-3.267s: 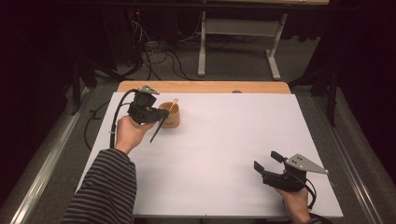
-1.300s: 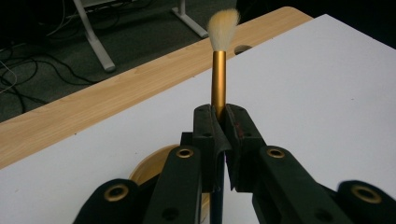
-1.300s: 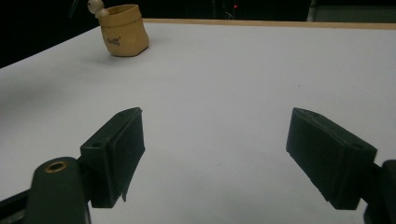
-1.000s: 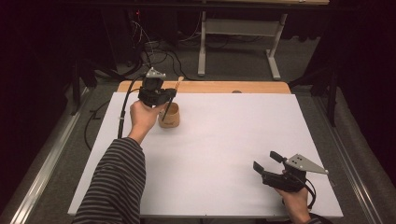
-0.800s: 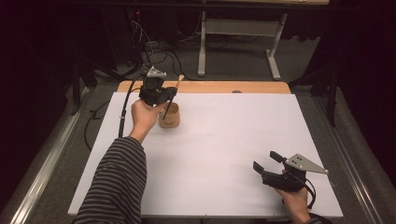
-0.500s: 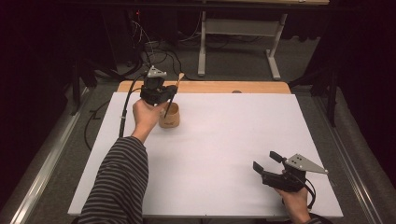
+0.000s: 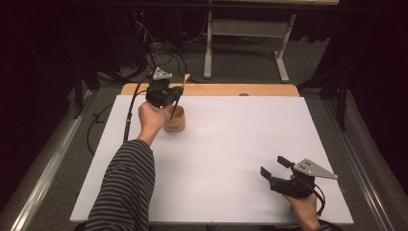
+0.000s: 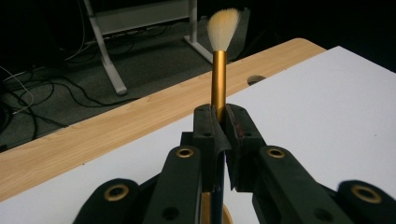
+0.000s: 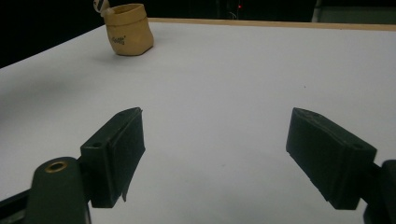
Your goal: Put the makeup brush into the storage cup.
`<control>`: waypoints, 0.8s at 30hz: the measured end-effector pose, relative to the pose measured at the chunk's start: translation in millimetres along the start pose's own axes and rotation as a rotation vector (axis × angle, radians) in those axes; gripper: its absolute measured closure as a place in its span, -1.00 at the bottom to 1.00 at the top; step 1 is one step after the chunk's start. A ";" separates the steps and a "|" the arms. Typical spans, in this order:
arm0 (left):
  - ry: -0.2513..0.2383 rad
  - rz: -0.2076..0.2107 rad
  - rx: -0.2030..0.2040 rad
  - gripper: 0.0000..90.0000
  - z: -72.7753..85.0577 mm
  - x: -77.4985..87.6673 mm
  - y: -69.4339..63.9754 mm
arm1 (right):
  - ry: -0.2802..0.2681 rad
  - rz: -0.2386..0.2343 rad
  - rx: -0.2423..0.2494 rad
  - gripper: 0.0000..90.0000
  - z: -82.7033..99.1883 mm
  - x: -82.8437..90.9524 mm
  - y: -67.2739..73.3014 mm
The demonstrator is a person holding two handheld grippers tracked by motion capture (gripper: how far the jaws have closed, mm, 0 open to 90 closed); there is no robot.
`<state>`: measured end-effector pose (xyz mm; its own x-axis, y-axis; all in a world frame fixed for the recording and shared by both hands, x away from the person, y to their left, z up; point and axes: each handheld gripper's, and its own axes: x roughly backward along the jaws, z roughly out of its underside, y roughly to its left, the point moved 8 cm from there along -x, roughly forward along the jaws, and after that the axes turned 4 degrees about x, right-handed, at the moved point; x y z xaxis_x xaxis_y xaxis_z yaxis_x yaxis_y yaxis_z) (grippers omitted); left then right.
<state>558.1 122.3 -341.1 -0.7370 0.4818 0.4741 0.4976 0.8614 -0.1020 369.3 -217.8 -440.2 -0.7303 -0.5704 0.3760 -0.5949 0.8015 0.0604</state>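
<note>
We have the brush (image 8: 218, 79) clamped in the left gripper (image 8: 218, 116), the two jaws pressed together on its gold handle just below the pale bristles, which stand up in the upper middle of the left gripper view. In the high view the left gripper (image 7: 169, 94) sits in the upper left of the frame, directly above the small tan cup (image 7: 174, 120), and the lower end of the brush runs down toward the cup's mouth; whether the tip is inside or just over it we cannot tell.

We judge the brush light and stiff along the handle, with a smooth metallic finish that could slip or swivel between the pads if we ease off. The bristles are soft and would splay, so the handle is the place to hold, as we do now; a grip nearer the middle would steady it better against tilting.

The cup (image 9: 129, 29) looks soft-sided and light, leaning a little, so a nudge from the brush could tip it.

The right gripper (image 9: 224, 154) rests in the lower right of the high view on the white desk (image 7: 231, 144), jaws wide apart and holding nothing.
</note>
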 end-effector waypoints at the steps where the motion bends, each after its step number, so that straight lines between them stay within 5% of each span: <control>1: -0.004 0.000 0.002 0.86 0.0 -0.5 0.5 | 0.000 0.000 0.000 -0.54 0.1 0.0 0.0; 24: -0.042 -0.005 -0.030 0.86 1.8 -16.0 -0.7 | -0.002 -0.006 0.000 -0.54 -0.2 0.1 0.6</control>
<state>568.7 114.3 -350.1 -0.7576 0.4847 0.4372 0.5071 0.8587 -0.0733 369.0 -217.4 -439.9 -0.7273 -0.5753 0.3741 -0.5992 0.7982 0.0625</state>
